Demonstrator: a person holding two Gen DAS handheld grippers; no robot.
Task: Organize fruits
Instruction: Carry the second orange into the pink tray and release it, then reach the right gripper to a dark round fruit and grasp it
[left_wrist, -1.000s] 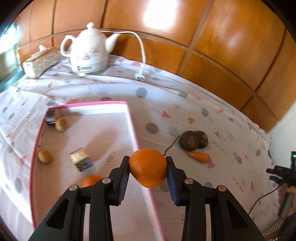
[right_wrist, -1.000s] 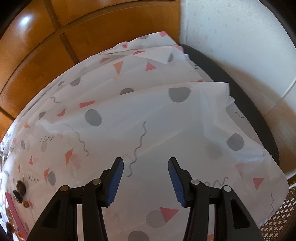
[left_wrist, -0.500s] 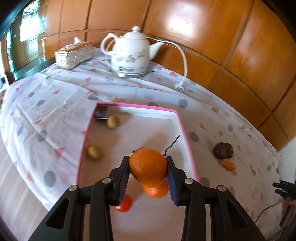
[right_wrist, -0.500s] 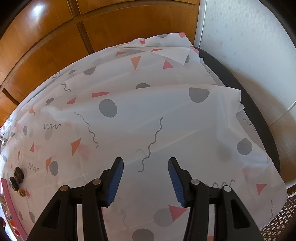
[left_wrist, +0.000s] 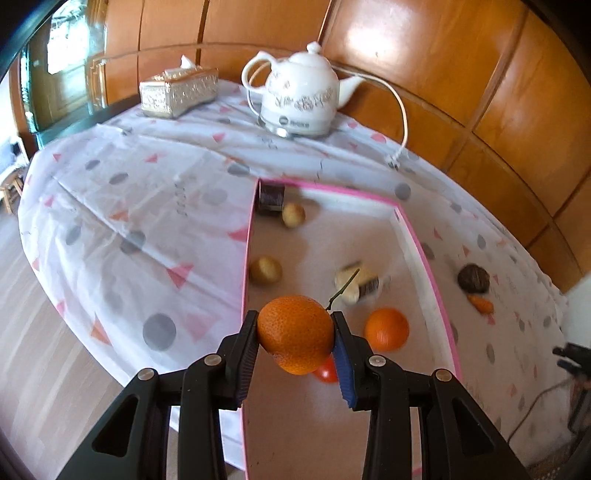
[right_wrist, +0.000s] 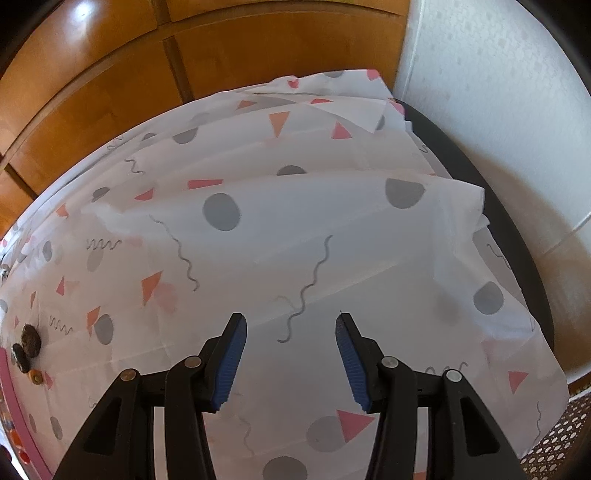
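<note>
Currently the left gripper (left_wrist: 295, 334) has its jaws closed on an orange (left_wrist: 295, 333), the blue pads pressing its two flanks at the widest part, which seems a sensible hold for a round, slightly soft fruit that would otherwise roll out. The fruit hangs above the near end of the pink-rimmed tray (left_wrist: 424, 254), with the tray's left rim running just under the left jaw; likely it is carried high so as to clear that rim before being set down. Ahead of the jaws and to their right a second orange (left_wrist: 386, 328) lies in the tray, and a small red fruit (left_wrist: 327, 372) shows just below the held one. Farther ahead lie two pale round fruits (left_wrist: 265, 270) and some wrapped pieces, too blurred to name. Beyond the right rim, on the patterned tablecloth (left_wrist: 129, 206), a dark round item (left_wrist: 473, 278) and a small carrot (left_wrist: 480, 303) lie untrayed. My judgement: release beside the other orange comes next. The right gripper (right_wrist: 290, 332) hovers over bare cloth, jaws wide apart and holding nothing, seemingly idle. A white kettle (left_wrist: 301, 99) and tissue box (left_wrist: 179, 90) stand far ahead.
</note>
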